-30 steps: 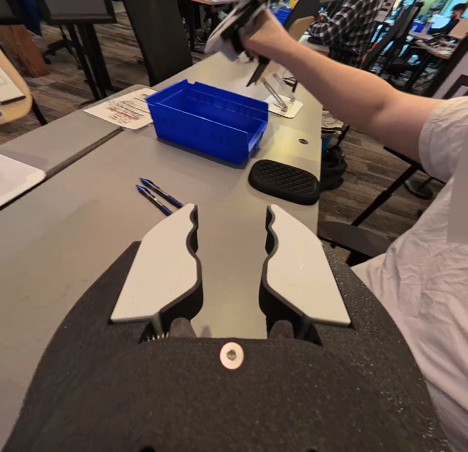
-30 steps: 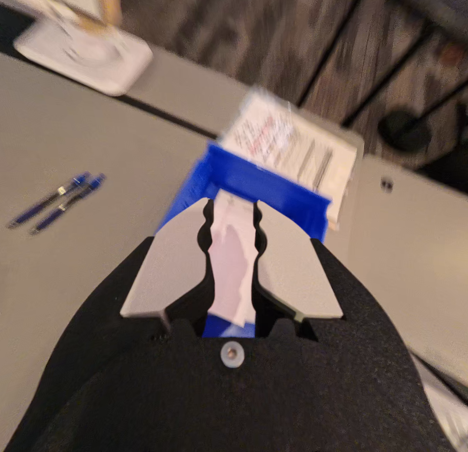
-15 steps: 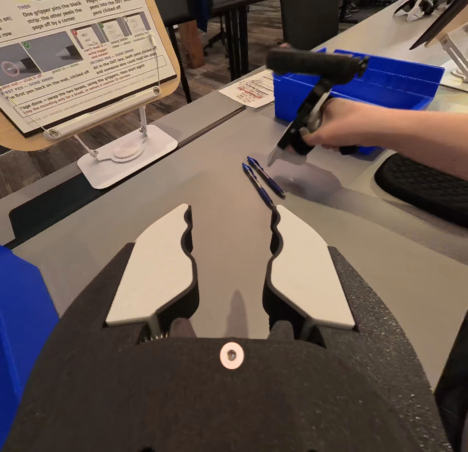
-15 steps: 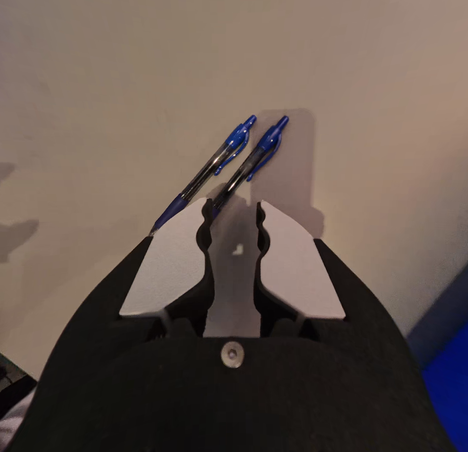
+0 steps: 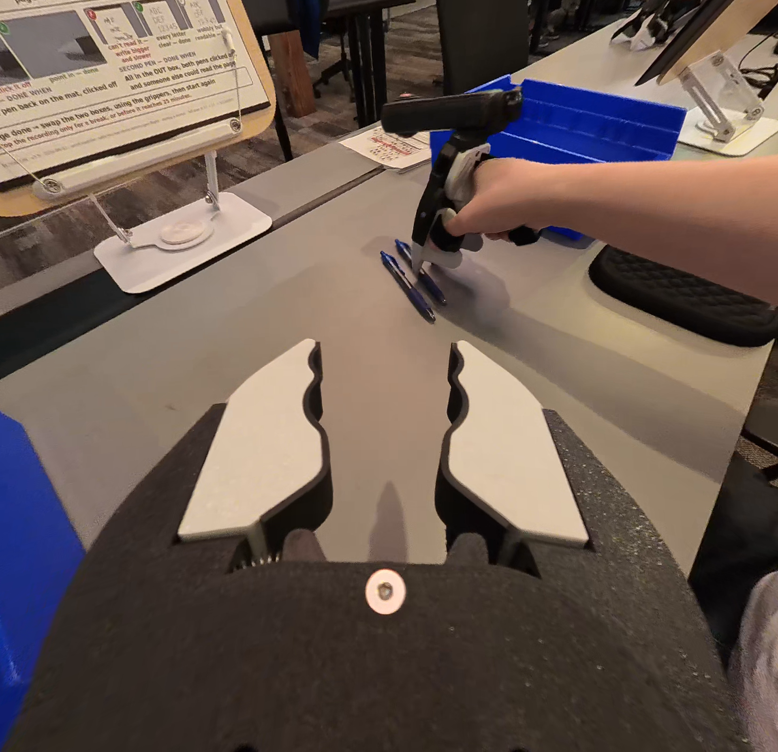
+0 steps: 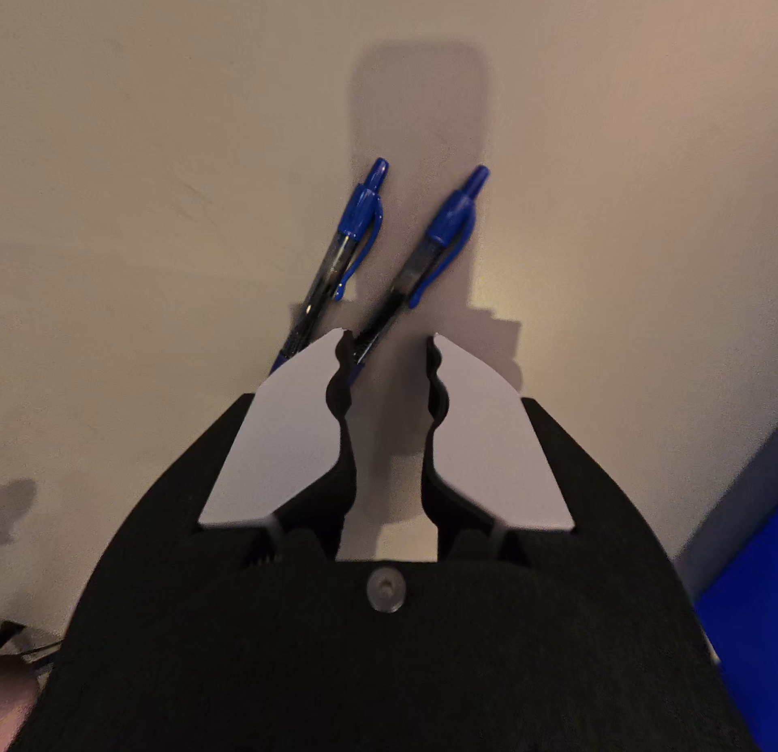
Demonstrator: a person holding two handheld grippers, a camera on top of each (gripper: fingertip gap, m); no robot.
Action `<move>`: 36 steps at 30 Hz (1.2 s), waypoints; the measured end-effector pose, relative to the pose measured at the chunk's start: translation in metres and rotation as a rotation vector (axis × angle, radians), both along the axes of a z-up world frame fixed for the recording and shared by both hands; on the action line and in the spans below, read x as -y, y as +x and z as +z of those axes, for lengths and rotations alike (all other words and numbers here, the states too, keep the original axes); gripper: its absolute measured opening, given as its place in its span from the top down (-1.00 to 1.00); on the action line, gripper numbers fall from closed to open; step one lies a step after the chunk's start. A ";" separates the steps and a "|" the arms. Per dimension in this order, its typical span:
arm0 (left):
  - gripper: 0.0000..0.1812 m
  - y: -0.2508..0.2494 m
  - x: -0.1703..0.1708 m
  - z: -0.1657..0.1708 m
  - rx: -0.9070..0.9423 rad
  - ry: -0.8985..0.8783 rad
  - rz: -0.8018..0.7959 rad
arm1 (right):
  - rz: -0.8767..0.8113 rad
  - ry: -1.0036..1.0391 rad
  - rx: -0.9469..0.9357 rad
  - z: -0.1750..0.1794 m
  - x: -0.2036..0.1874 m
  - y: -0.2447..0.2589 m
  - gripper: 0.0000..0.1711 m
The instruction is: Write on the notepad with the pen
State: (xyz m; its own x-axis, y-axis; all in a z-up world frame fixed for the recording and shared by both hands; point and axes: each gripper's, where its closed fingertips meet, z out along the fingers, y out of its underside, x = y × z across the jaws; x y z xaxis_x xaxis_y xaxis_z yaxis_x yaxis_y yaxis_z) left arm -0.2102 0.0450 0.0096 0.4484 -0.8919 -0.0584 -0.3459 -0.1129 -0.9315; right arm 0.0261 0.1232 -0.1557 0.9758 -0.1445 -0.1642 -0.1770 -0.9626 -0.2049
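Grey table (image 5: 210,395): printed instruction board (image 5: 105,58), seemingly two blue pens (image 6: 358,243)

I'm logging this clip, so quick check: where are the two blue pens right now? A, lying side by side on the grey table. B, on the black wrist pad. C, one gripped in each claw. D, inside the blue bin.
A: both blue pens lie side by side on the grey table, with the open right claw lowered over them.
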 end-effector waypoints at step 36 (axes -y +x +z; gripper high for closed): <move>0.40 -0.006 0.015 0.008 -0.036 0.007 0.022 | 0.132 0.216 0.189 0.196 0.034 0.204 0.88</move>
State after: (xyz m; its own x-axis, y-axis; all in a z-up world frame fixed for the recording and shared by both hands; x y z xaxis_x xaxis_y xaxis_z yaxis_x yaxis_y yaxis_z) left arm -0.2159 0.0304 0.0174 0.4652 -0.8815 -0.0813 -0.3768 -0.1140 -0.9193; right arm 0.2304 0.0892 0.0407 1.0000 0.0041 0.0090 0.0076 -0.9056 -0.4241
